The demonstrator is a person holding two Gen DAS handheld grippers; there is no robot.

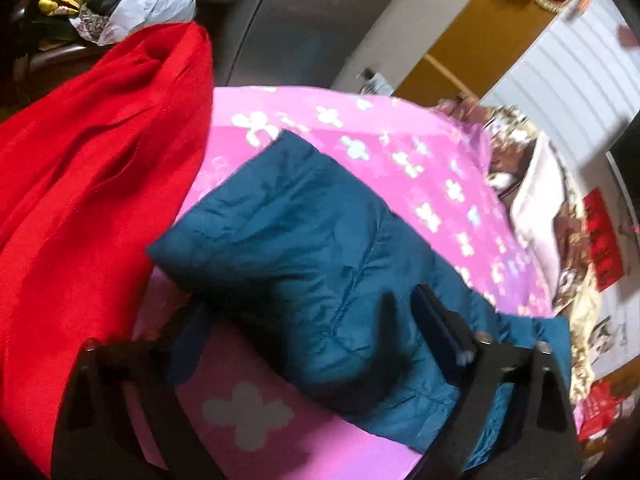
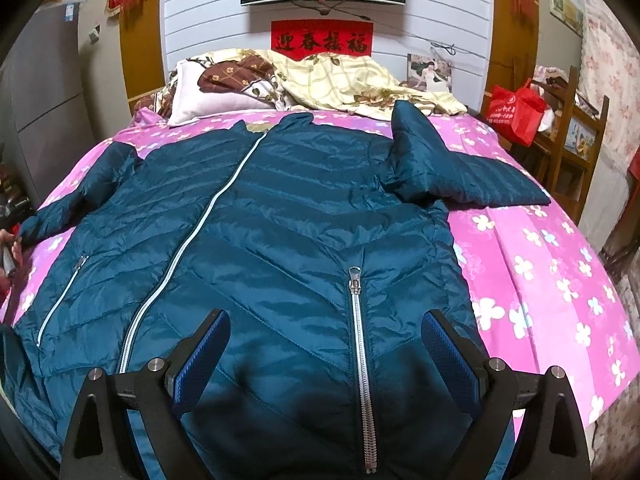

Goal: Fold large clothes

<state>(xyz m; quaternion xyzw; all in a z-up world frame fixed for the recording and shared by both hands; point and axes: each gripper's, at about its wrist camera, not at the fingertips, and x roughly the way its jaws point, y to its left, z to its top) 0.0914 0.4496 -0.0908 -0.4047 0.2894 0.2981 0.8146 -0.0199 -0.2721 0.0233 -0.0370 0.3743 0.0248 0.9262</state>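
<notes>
A teal quilted jacket (image 2: 280, 220) lies face up on the bed's pink flowered sheet (image 2: 540, 280), its front zip closed. One sleeve (image 2: 460, 176) is bent across the sheet at the right. My right gripper (image 2: 326, 320) stands open just above the hem, with a pocket zip (image 2: 356, 320) between its fingers. In the left wrist view the other sleeve (image 1: 288, 220) runs flat between the fingers of my left gripper (image 1: 306, 300), whose jaws stand apart; I see no pinch in the blurred fabric. A hand (image 2: 10, 240) shows by that cuff at the far left edge.
A big fold of red fabric (image 1: 100, 160) fills the left of the left wrist view. A pillow (image 2: 216, 104) and a crumpled quilt (image 2: 352, 80) lie at the bed's head. A red bag (image 2: 516, 112) stands on wooden furniture (image 2: 576, 148) at the right.
</notes>
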